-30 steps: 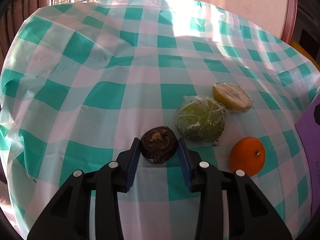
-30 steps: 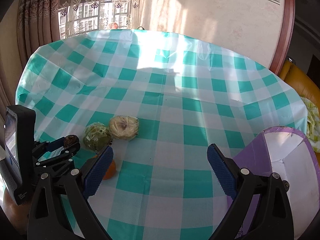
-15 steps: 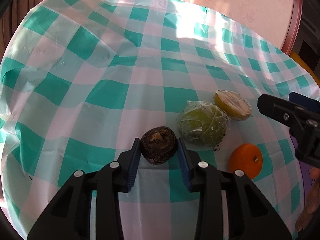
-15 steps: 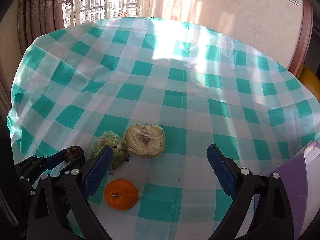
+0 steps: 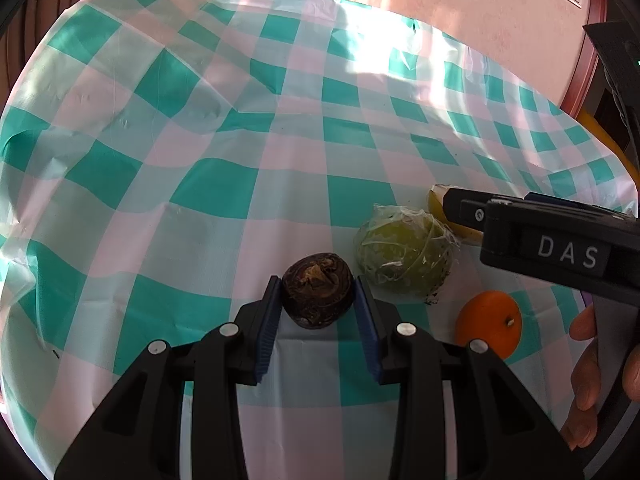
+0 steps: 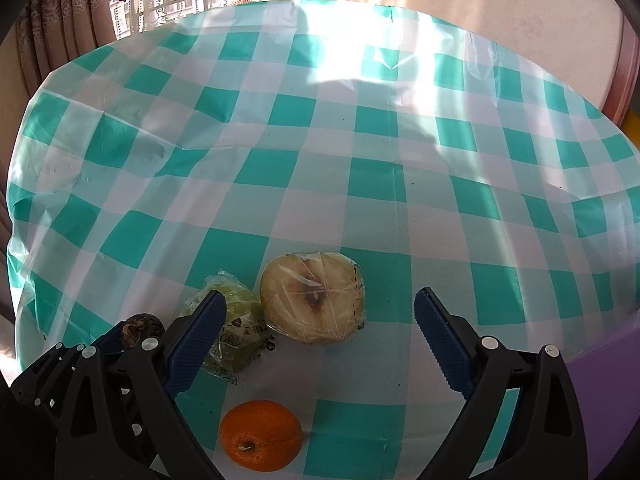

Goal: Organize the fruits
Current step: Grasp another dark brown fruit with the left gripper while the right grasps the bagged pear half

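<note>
My left gripper (image 5: pixel 318 312) is shut on a dark brown wrinkled fruit (image 5: pixel 318 290), its blue pads pressing both sides; the fruit rests low over the checked cloth. To its right lie a green fruit in plastic wrap (image 5: pixel 404 254), an orange (image 5: pixel 489 323) and a wrapped cut fruit half (image 5: pixel 436 198), mostly hidden by the right gripper's body. In the right wrist view my right gripper (image 6: pixel 320 330) stands open above the wrapped half (image 6: pixel 314 304); the green fruit (image 6: pixel 236 332) sits by its left finger, the orange (image 6: pixel 260 434) below, and the brown fruit (image 6: pixel 140 330) at far left.
A round table carries a teal and white checked cloth (image 6: pixel 360 184), wrinkled at the left. A purple container's edge (image 6: pixel 600 364) shows at the right. A person's hand (image 5: pixel 588 372) grips the right tool. Curtains and a window lie beyond the far edge.
My right gripper has swung left and lower, from beside the purple container to above the wrapped half, and entered the left wrist view. The left gripper stays shut on the brown fruit.
</note>
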A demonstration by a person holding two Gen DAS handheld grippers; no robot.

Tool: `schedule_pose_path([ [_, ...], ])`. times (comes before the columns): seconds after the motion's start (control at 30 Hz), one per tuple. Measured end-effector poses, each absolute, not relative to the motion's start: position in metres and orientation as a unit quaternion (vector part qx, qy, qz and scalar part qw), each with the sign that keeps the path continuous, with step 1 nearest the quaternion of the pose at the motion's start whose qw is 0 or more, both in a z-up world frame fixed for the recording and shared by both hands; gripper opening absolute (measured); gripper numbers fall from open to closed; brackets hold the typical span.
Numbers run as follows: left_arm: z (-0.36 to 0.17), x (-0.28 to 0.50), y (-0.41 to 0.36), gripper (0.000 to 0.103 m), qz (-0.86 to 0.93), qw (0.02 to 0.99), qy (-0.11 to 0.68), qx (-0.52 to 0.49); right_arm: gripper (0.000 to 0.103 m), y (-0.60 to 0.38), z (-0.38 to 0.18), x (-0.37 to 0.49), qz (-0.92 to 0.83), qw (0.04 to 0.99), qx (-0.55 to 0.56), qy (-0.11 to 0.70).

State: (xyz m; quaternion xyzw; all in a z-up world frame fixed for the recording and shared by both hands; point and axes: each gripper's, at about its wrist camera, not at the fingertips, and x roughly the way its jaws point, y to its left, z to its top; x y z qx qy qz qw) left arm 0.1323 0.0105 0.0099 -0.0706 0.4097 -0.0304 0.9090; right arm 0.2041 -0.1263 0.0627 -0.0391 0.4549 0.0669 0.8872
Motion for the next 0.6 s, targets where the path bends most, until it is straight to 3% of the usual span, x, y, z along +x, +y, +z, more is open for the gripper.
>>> schedule_pose_path([
  [0.47, 0.010, 0.131, 0.010, 0.036, -0.032, 0.909, 0.410, -0.070, 0.091, -0.134, 0.047, 0.227, 0.058, 0.877, -0.019, 0.477],
  [0.53, 0.010, 0.131, 0.010, 0.036, -0.032, 0.909, 0.409, -0.071, 0.087, -0.134, 0.044, 0.230, 0.060, 0.873, -0.024, 0.483],
  [0.6, 0.011, 0.131, 0.009, 0.036, -0.032, 0.909, 0.409, -0.071, 0.069, -0.132, 0.041, 0.232, 0.069, 0.869, -0.029, 0.490],
])
